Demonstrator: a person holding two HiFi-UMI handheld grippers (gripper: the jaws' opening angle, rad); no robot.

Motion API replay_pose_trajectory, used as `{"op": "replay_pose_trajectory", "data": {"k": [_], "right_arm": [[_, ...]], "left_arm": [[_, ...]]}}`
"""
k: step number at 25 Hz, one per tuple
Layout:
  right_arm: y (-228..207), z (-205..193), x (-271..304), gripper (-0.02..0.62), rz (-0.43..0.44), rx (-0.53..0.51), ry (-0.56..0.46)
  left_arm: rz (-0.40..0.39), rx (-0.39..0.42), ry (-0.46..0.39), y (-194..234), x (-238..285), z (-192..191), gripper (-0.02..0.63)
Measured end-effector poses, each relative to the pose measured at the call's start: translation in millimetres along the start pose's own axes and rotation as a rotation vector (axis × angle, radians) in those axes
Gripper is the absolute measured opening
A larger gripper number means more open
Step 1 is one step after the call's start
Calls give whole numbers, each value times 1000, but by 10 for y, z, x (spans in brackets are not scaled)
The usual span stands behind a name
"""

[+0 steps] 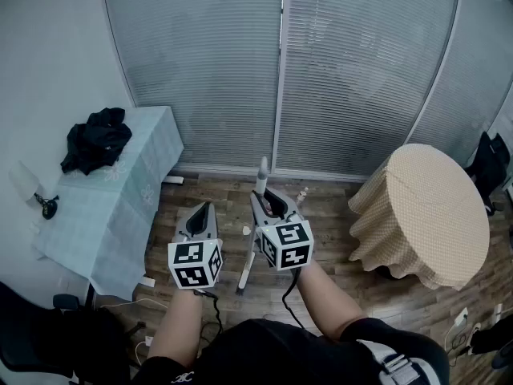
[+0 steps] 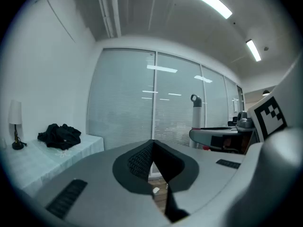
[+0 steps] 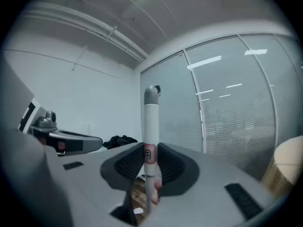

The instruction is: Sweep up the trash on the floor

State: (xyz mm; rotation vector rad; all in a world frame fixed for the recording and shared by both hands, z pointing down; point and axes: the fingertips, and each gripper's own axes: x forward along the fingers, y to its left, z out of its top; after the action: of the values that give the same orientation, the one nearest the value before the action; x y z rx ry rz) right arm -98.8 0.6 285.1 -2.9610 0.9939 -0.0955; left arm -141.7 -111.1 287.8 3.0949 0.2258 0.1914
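Note:
My right gripper (image 1: 269, 204) (image 3: 150, 163) is shut on a white broom handle (image 1: 262, 175) (image 3: 151, 126) with a grey cap, held upright over the wooden floor (image 1: 329, 215). The handle's lower part (image 1: 246, 269) shows below the marker cube. My left gripper (image 1: 199, 216) (image 2: 152, 163) is to its left, jaws together with nothing between them. A small white scrap (image 1: 246, 230) (image 2: 155, 190) (image 3: 138, 211) lies on the floor between the two grippers. Another small piece of trash (image 1: 303, 193) lies just beyond the right gripper. The broom head is hidden.
A table with a pale blue cloth (image 1: 120, 207) stands at the left, carrying black clothing (image 1: 96, 139) and a small lamp (image 1: 32, 187). On the right is a round table under a yellow checked cloth (image 1: 425, 211). Closed blinds (image 1: 280, 62) line the far wall. Cables (image 1: 461, 331) lie at the lower right.

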Motion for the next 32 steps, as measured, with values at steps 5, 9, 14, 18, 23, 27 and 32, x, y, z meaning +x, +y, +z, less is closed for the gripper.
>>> {"op": "replay_pose_trajectory", "data": {"k": [5, 9, 14, 18, 23, 27, 32], "right_arm": [[31, -92, -93, 98, 6, 16, 32], [-55, -107, -96, 98, 5, 20, 35], [-247, -108, -135, 98, -8, 18, 37], [-360, -29, -182, 98, -1, 4, -12], [-622, -15, -168, 97, 4, -13, -22], [-948, -67, -226, 98, -10, -11, -22], [-1318, -108, -281, 98, -45, -8, -13]], "left_arm": [[-3, 12, 20, -83, -49, -50, -9], [-5, 16, 20, -130, 19, -35, -9], [-13, 22, 25, -265, 156, -25, -9], [-21, 30, 30, -351, 289, 0, -9], [-29, 42, 18, -543, 523, 21, -9], [-33, 44, 14, -777, 724, -35, -9], [-76, 33, 38, -1032, 1034, -128, -9]]}}
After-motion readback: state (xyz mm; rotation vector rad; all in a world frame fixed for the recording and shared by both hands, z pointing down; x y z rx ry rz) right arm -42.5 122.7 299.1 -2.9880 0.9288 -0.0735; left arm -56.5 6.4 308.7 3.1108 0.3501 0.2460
